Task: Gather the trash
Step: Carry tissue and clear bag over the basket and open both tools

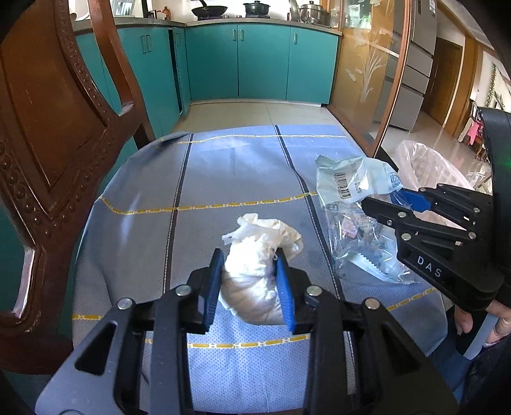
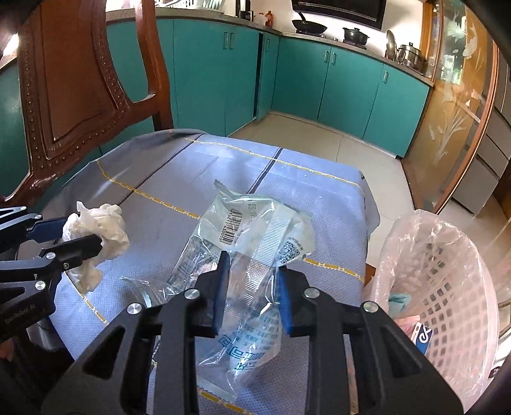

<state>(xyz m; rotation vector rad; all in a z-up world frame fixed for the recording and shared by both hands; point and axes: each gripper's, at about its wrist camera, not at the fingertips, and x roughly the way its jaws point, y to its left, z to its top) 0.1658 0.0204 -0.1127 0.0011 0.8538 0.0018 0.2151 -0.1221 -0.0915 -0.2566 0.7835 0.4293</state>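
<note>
1. Left gripper (image 1: 249, 284): one; pads pinching one crumpled tissue (image 1: 255, 274), long axis running away from the camera, above the tablecloth (image 1: 143, 223).
2. Right gripper (image 2: 252, 293): one; pads pinching one clear wrapper (image 2: 252, 255), long axis along the fingers, barcode end farthest.
3. Basket (image 2: 447, 287): one, bag-lined, right of the table, trash inside.
4. Chair (image 1: 48, 143): one, far left.

Premises: a home kitchen with dining area. Teal cabinets (image 1: 262, 60) run under a counter (image 1: 255, 23) carrying a wok (image 1: 209, 11) and pots (image 1: 314, 12). A carved wooden chair (image 1: 57, 127) stands beside a cloth-covered tabletop (image 1: 239, 159); tiled floor (image 1: 255, 113).
</note>
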